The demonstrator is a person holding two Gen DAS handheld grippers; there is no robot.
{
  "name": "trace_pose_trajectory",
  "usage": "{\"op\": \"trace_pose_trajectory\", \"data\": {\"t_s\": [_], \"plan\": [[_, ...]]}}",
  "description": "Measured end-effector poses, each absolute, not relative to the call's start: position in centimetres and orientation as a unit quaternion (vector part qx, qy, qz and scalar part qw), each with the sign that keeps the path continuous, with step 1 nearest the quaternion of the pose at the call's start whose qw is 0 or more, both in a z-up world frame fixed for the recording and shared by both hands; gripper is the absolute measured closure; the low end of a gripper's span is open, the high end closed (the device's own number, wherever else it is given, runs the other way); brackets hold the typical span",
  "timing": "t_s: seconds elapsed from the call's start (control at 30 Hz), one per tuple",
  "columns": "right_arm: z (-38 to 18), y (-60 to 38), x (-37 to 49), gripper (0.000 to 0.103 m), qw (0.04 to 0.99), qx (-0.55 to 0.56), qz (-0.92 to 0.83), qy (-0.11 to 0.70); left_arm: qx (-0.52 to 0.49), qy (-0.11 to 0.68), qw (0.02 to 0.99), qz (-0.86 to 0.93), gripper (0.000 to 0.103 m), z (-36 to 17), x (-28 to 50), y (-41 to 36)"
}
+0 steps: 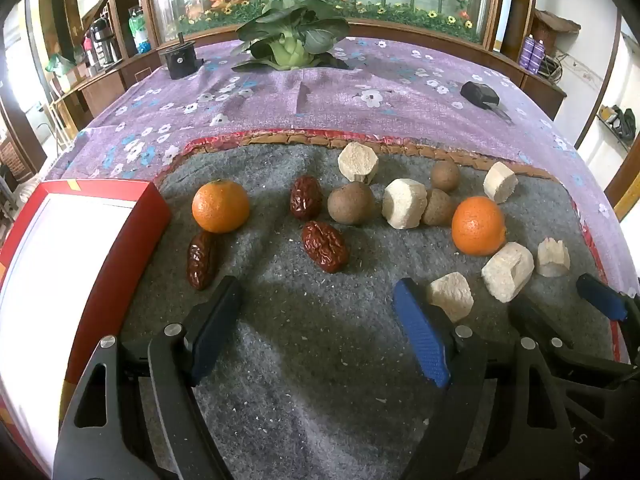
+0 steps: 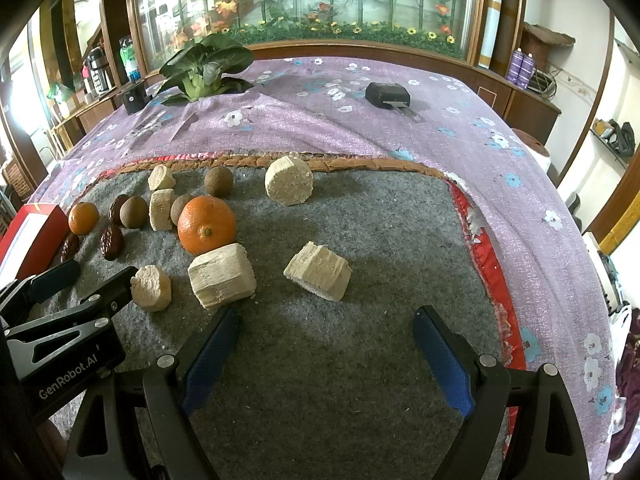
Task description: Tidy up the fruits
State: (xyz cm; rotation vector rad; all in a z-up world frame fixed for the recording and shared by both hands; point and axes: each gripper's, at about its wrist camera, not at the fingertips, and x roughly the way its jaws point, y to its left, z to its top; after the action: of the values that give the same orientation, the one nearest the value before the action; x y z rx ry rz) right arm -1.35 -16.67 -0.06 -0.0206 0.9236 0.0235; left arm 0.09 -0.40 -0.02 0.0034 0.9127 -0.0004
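Observation:
On a grey felt mat [image 1: 312, 344] lie two oranges [image 1: 220, 206] [image 1: 478, 225], three red dates [image 1: 324, 245], three brown round fruits [image 1: 351, 203] and several pale cut chunks [image 1: 404, 203]. My left gripper [image 1: 316, 300] is open and empty, low over the mat just in front of the dates. My right gripper [image 2: 326, 320] is open and empty, in front of two pale chunks [image 2: 222, 275] [image 2: 319, 270]. The right orange [image 2: 207, 224] lies beyond them. The left gripper also shows in the right wrist view [image 2: 92, 276], beside a small chunk [image 2: 152, 288].
A red box with a white inside [image 1: 132, 216] stands at the mat's left edge. The purple flowered tablecloth [image 1: 280, 92] carries a leafy green vegetable [image 1: 290, 36], a black cylinder [image 1: 180, 58] and a black device [image 1: 480, 95] at the back.

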Motion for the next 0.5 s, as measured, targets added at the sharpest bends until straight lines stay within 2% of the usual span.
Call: {"op": "trace_pose_trajectory", "data": {"t_s": [0.5], "plan": [[-0.06, -16.71, -1.33, 0.014, 0.895, -0.005, 0.014, 0.445, 0.003, 0.440, 0.898, 0.001, 0.023, 0.00, 0.09, -0.40]]}}
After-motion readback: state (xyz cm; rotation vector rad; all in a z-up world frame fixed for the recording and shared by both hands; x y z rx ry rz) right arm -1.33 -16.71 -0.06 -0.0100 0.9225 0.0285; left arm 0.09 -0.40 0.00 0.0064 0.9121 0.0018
